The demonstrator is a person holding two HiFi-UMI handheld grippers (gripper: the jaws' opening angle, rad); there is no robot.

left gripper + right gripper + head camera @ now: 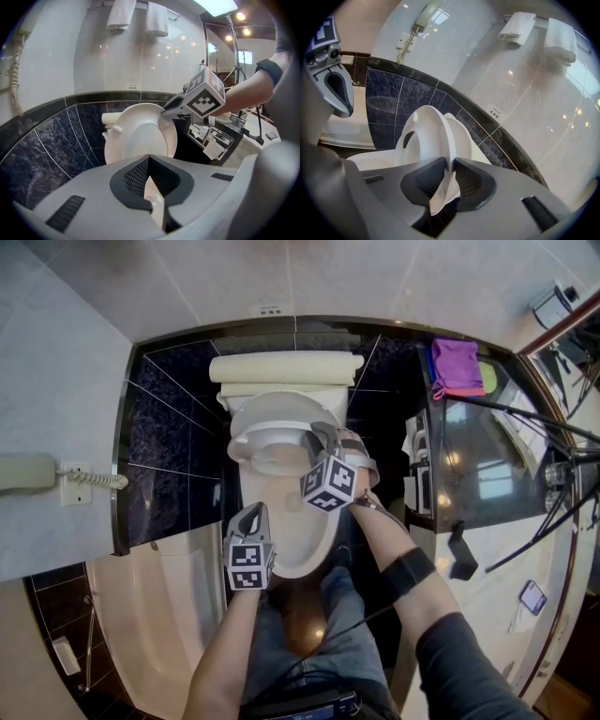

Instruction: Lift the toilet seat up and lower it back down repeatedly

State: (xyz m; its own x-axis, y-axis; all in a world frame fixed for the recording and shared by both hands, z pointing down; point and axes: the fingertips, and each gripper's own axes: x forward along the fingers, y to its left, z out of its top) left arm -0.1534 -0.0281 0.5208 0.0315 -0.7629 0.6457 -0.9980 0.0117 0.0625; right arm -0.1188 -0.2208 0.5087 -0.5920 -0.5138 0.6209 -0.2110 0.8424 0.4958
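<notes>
The white toilet seat (251,439) stands tilted up off the bowl (302,542), its underside with small bumpers facing the left gripper view (140,136). My right gripper (314,440) is shut on the seat's right rim; in the right gripper view the rim (426,136) runs between the dark pads (429,177). From the left gripper view, the right gripper (165,111) shows at the seat's upper right edge. My left gripper (255,513) hovers over the bowl's front left, shut and holding nothing (149,161). It touches neither seat nor bowl.
The cistern (286,367) sits against a dark tiled wall. A wall phone (28,472) hangs at left above a bathtub (159,615). At right is a counter with a purple cloth (457,367) and tripod legs (525,418). Towels (136,16) hang above.
</notes>
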